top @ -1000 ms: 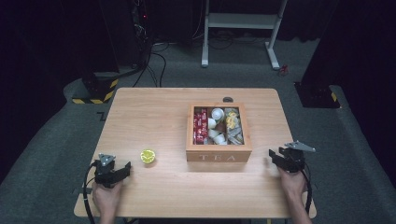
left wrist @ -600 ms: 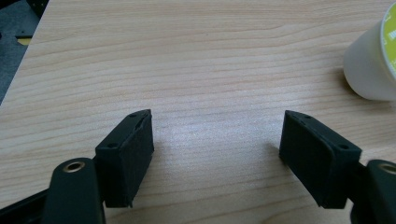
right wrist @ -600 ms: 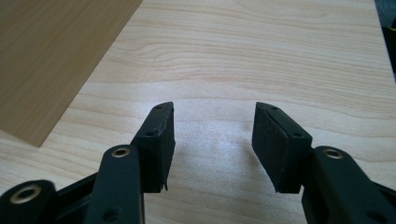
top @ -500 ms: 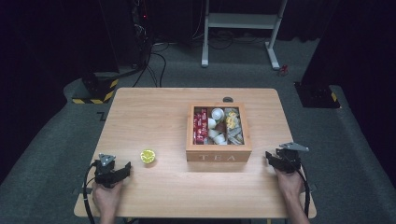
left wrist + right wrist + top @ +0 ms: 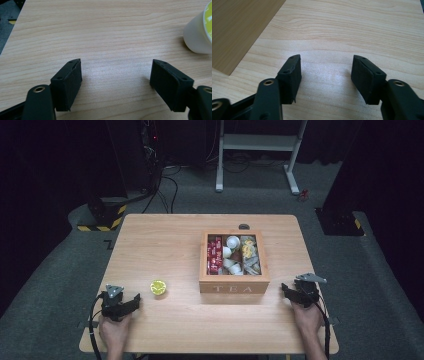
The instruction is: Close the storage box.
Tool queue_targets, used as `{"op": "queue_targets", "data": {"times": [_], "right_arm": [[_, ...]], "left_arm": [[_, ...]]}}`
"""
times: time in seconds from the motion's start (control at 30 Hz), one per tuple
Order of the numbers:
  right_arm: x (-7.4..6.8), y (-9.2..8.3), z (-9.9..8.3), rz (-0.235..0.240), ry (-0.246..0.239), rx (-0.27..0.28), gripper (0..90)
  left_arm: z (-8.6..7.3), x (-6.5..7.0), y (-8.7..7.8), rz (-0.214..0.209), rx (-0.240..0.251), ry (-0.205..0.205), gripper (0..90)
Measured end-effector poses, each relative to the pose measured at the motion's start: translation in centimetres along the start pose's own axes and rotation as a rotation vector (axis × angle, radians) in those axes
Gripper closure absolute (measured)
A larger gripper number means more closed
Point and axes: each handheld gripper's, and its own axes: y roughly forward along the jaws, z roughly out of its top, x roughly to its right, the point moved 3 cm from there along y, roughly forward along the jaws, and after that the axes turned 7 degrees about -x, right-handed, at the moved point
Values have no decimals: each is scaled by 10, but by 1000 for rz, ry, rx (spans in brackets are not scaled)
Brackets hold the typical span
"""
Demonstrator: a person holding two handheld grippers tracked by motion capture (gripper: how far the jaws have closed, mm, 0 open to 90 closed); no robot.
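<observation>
1. One wooden counter holds the things.
2. One wooden box marked TEA sits near the middle of the counter, lid off. It has three rows inside: red packets on the left, small white cups in the middle, yellow and grey bits on the right. They are too small to count.
3. One little cup with a yellow-green top stands left of the box, apart from it.
4. Two tools rest near the front edge, one in each hand.
5. The left tool has its jaws wide apart, with nothing between them. The cup is just ahead, to its right.
6. The right tool also has its jaws apart and holds nothing. It sits just right of the box.
</observation>
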Motion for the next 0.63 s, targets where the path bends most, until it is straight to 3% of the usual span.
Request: {"op": "queue_targets", "data": {"times": [0.63], "right_arm": [[-1, 0, -1, 0, 6, -3, 390]], "left_arm": [[0, 0, 0, -2, 1, -1, 255]]}}
